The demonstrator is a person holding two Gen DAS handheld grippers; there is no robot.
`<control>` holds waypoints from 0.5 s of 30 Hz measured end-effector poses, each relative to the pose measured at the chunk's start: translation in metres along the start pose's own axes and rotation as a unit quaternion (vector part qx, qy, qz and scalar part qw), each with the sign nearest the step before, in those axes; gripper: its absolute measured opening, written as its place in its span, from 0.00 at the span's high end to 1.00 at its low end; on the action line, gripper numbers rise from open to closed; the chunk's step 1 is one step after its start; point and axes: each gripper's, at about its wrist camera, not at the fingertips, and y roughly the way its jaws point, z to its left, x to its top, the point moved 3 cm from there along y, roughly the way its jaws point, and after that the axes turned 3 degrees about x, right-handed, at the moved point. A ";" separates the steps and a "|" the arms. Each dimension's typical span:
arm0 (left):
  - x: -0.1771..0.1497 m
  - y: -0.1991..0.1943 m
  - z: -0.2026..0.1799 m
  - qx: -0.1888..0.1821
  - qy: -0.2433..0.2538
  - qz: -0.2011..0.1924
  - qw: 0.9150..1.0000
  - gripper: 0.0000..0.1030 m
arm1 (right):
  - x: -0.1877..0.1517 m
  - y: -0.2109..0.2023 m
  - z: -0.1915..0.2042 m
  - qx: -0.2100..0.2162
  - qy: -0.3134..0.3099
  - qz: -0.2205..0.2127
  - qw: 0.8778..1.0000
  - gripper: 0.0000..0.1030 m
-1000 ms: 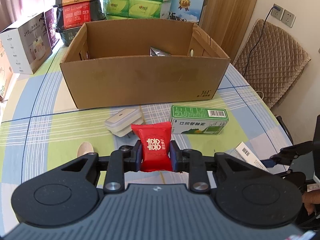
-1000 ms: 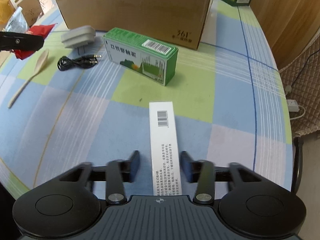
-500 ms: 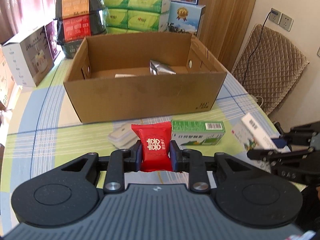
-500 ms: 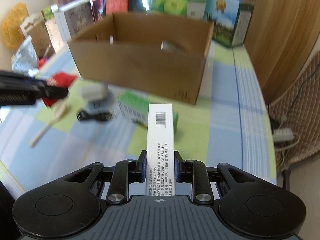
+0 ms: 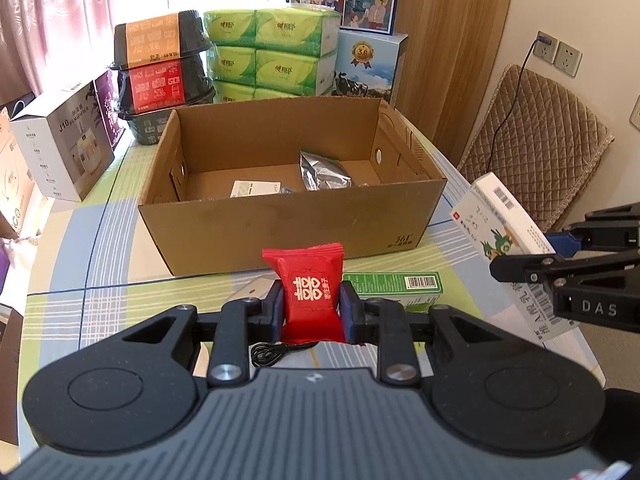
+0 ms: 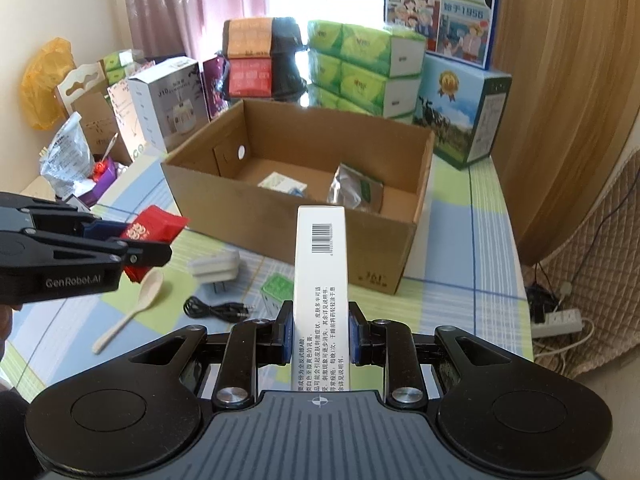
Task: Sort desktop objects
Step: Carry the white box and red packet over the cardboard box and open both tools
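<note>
- Left tongs: clenched on a red candy packet, gripped at its lower half so the printed face stands upright and the top edge clears the jaws. Held aloft above the desk, short of the cardboard box, which lies at 12 o'clock.
- Right tongs: clenched on a long white carton across its narrow sides, barcode end pointing forward toward the box. Holding it by one end leaves the far end free to go in first; judged a sensible hold for a drop.
- Box: open-topped, standing on the desk, already containing a silver foil pouch and a small white card. It reads as the collection bin for the sort.
- Both loads are raised above the near wall of the box but not yet over its opening; judged step in hand: carry to the box.
- Outstanding on the desk, in the right wrist view: green box at 11 o'clock just ahead of the tongs, grey plug adapter, black cable, pale spoon at 10 o'clock.
- Risk noted: the two tongs converge on one opening; staggered release is advisable. The carton, held at one end, may pivot on release.
</note>
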 end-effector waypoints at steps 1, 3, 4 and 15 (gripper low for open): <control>0.001 0.000 0.000 0.000 0.000 0.000 1.000 0.78 | 0.001 -0.001 0.000 0.000 -0.001 -0.002 1.000 0.78; 0.001 -0.001 0.001 -0.001 -0.002 -0.001 1.000 0.78 | 0.004 -0.001 0.002 0.001 -0.003 -0.005 1.000 0.78; 0.002 -0.001 0.001 0.000 -0.001 -0.001 1.000 0.78 | 0.004 -0.002 0.002 0.001 -0.004 -0.006 1.000 0.78; 0.028 0.009 0.013 -0.005 -0.005 -0.003 1.000 0.78 | 0.045 0.004 -0.005 0.002 -0.002 -0.034 0.999 0.78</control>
